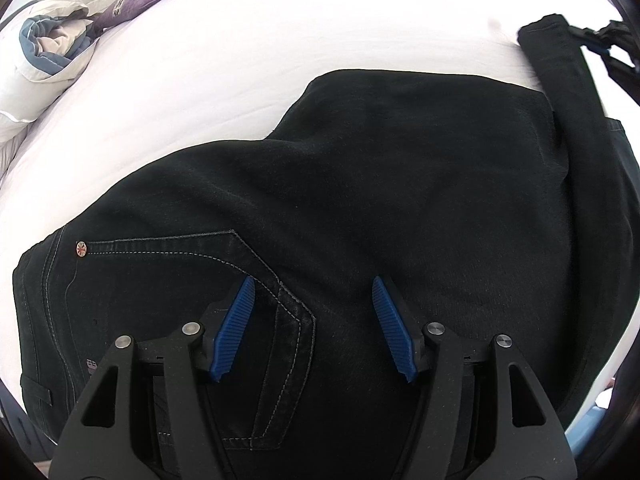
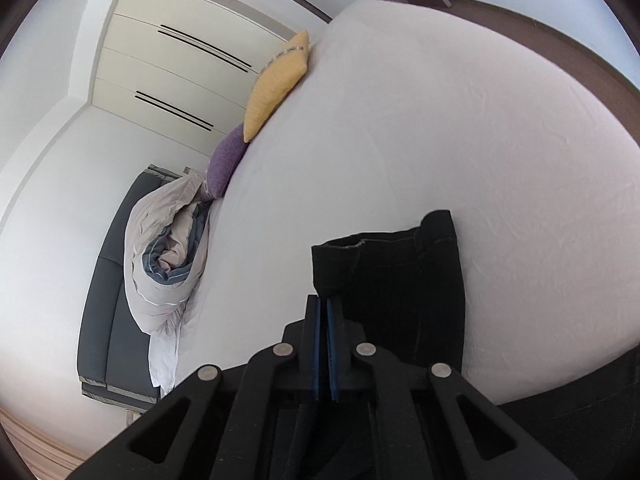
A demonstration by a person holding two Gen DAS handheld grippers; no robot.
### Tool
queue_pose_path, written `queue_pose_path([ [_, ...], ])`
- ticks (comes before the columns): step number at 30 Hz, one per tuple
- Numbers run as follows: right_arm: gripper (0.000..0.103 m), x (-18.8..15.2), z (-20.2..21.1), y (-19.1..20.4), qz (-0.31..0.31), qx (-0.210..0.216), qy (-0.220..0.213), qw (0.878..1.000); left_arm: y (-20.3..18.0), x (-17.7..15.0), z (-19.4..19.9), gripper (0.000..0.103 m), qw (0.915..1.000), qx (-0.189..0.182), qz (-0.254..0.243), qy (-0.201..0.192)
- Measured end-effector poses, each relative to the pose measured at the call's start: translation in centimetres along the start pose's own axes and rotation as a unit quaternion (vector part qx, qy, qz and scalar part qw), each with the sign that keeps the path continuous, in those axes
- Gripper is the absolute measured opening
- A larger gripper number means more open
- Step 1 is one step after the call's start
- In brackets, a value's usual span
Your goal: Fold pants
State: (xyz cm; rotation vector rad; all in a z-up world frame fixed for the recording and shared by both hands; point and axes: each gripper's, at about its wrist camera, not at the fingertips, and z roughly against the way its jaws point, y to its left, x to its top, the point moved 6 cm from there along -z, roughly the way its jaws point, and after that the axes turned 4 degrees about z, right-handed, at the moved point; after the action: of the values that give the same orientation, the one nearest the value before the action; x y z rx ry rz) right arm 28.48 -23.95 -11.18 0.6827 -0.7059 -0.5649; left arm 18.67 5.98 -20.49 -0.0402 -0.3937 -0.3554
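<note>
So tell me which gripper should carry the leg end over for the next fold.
Right. The right gripper is shut at the hem of the pants, probably pinching it, so it can likely carry it over. The left gripper is open above the back pocket, gripping nothing.

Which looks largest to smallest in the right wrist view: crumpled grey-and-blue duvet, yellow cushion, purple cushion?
1. Crumpled grey-and-blue duvet, clearly largest.
2. Yellow cushion.
3. Purple cushion, partly hidden behind the mattress edge, and nearer than the yellow one, so their order is unsure.

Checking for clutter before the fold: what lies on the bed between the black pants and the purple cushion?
Nothing: in the left wrist view only bare white sheet runs from the pants to the purple cushion.
</note>
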Motion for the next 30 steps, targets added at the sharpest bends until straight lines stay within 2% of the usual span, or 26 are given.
queue_pose_path([
  [4,0.004,0.1,2.0,0.5,-0.006,0.013,-0.014,1.0,0.1,0.0,0.2,0.06,1.0,0.002,0.005,-0.002],
  [9,0.004,-0.5,7.3,1.5,0.003,0.029,-0.052,0.998,-0.1,0.3,0.4,0.06,1.0,0.003,0.007,0.001],
  [14,0.003,-2.9,14.2,-0.7,-0.006,0.006,-0.086,0.996,-0.2,1.1,0.8,0.06,0.9999,0.004,0.014,0.007],
  [18,0.003,-7.3,18.9,-4.3,-0.03,-0.036,-0.092,0.995,-0.3,1.5,0.8,0.061,0.9997,0.01,0.018,0.012],
  [20,0.003,-9.8,20.0,-6.3,-0.035,-0.069,-0.084,0.993,-0.4,1.8,0.8,0.061,0.9996,0.013,0.019,0.016],
  [23,0.003,-13.8,20.3,-10.1,-0.078,-0.105,-0.061,0.99,-0.8,2.4,0.8,0.062,0.9992,0.021,0.024,0.022],
  [26,0.003,-16.4,19.8,-13.2,-0.122,-0.119,-0.045,0.984,-1.4,3.1,0.9,0.064,0.9987,0.033,0.029,0.026],
  [30,0.003,-17.4,19.4,-15.4,-0.146,-0.117,-0.036,0.982,-2.1,3.7,0.7,0.065,0.998,0.043,0.037,0.029],
])
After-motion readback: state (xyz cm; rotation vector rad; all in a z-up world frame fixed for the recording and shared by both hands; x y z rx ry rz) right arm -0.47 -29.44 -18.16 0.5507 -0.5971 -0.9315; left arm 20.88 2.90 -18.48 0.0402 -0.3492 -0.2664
